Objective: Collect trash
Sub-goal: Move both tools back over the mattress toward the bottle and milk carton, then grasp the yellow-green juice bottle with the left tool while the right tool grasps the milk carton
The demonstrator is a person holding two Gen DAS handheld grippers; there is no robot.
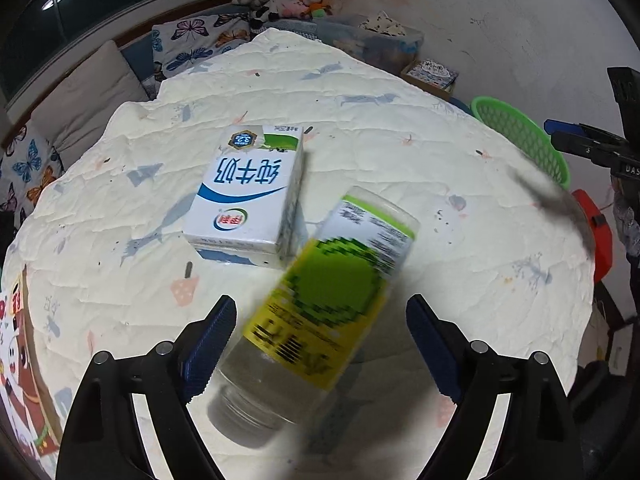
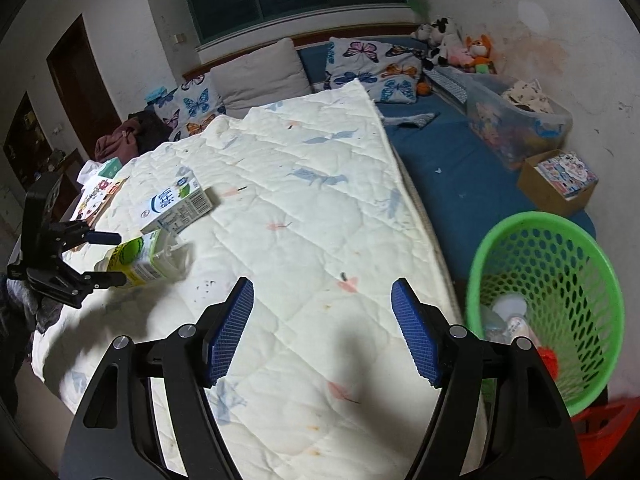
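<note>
Clear plastic bottle with a yellow-green label [image 1: 320, 312] is lying low in frame between the left gripper [image 1: 320, 344]'s released fingers, needing clenching; right gripper [image 2: 322, 328] is gaping empty.

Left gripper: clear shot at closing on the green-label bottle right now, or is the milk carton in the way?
Probably yes. The bottle lies between the open fingers of the left gripper, one pad near its side, the other apart. The milk carton lies beyond the fingertips, beside the bottle's far end, not between the pads.

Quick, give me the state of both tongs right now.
Left tongs: open, around the bottle, not clamping it.
Right tongs: open, empty.
</note>
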